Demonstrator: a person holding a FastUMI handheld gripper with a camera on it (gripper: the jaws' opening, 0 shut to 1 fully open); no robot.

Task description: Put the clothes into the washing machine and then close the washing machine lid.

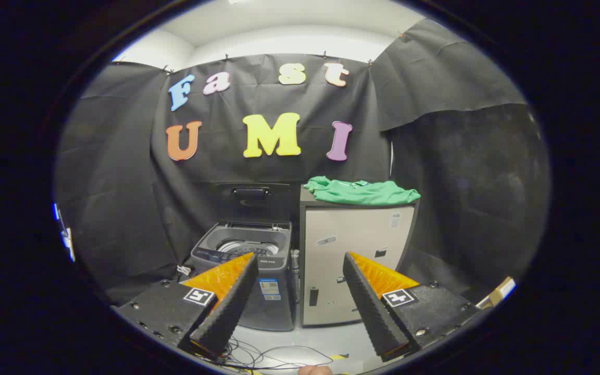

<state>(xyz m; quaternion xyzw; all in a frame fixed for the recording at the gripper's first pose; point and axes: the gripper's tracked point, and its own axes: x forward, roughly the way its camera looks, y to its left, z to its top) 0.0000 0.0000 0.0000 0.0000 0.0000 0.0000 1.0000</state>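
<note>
A green garment (361, 191) lies bunched on top of a beige cabinet (352, 260), beyond my fingers and a little to the right. To the cabinet's left stands a grey top-loading washing machine (258, 276) with its lid (250, 195) raised against the black cloth wall, so the metal drum (245, 247) shows. My gripper (300, 260) is open, well short of both, with nothing between its fingers; the left finger (229, 302) overlaps the washer's front in the view.
Black cloth walls close in the booth on three sides. Loose cables (274, 357) lie on the pale floor just below my fingers. A cardboard box (498, 294) sits low at the right. A person's fingertip (314, 370) shows at the bottom.
</note>
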